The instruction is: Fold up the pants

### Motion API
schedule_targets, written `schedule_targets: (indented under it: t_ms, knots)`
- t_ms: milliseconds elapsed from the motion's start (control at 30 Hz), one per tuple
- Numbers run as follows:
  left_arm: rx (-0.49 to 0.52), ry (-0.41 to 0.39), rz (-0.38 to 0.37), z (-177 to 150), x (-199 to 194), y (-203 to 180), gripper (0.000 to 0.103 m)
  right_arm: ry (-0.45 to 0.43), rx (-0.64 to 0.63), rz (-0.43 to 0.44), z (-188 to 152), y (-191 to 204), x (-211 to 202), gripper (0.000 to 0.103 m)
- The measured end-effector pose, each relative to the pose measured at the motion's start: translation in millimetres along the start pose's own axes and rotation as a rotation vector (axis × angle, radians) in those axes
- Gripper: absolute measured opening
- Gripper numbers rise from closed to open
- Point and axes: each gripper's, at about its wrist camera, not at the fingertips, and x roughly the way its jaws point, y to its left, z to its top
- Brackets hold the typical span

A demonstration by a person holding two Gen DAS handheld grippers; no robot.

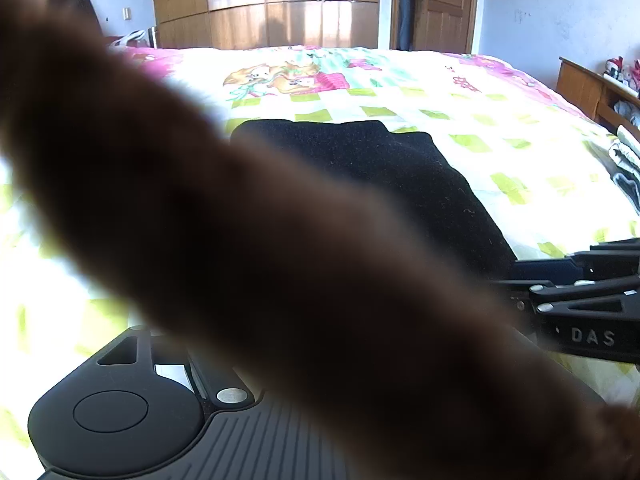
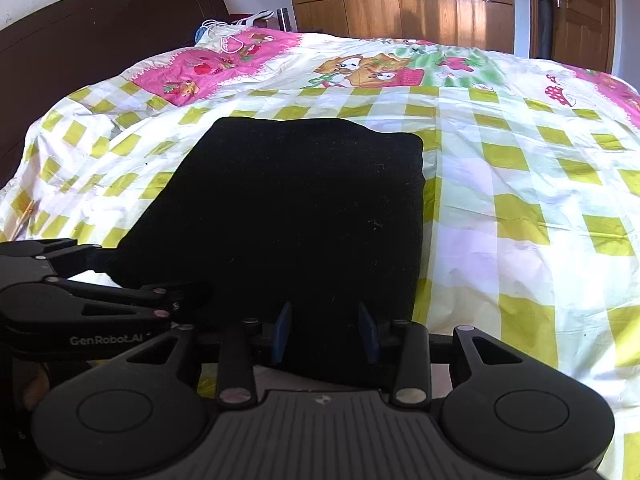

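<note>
The black pants (image 2: 288, 208) lie folded into a block on the bed (image 2: 520, 184), near its front edge. The right tool (image 2: 326, 330) stands partly open, its 2 blue pads astride the fabric's near edge; whether they pinch it is unclear. The left tool (image 2: 132, 276) reads "GenRobot.AI"; its gap I cannot tell. "DAS" marks the right tool's side.

Ahead of the right gripper (image 2: 326, 330) the folded black pants (image 2: 288, 208) cover the bedspread (image 2: 520, 184); to its right the bedspread lies bare. The left gripper (image 2: 120, 276) crowds its left side.
</note>
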Motion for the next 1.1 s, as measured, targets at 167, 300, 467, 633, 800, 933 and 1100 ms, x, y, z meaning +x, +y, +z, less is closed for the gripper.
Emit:
schedule_targets:
  t_ms: [167, 300, 467, 633, 800, 933, 1100]
  knots:
    - [-0.013, 0.008, 0.008, -12, -6, -10, 0.08, 0.014, -0.002, 0.0, -7, 9, -1, 0.051]
    - [-0.036, 0.004, 0.024, -13, -12, -9, 0.083, 0.005, 0.019, 0.004, -8, 8, -8, 0.051]
    - [-0.023, 0.01, 0.072, -15, -14, -14, 0.092, 0.017, 0.033, -0.005, -14, 8, -9, 0.051]
    - [0.015, 0.006, 0.129, -17, -16, -21, 0.093, 0.012, 0.032, -0.006, -16, 11, -13, 0.051]
    - [0.014, 0.008, 0.136, -18, -20, -22, 0.093, 0.012, 0.044, 0.002, -19, 10, -15, 0.051]
    - [0.024, 0.014, 0.151, -20, -21, -25, 0.093, 0.014, 0.05, 0.001, -21, 10, -16, 0.051]
    - [0.007, 0.021, 0.138, -21, -25, -23, 0.095, 0.005, 0.056, -0.006, -22, 9, -22, 0.051]
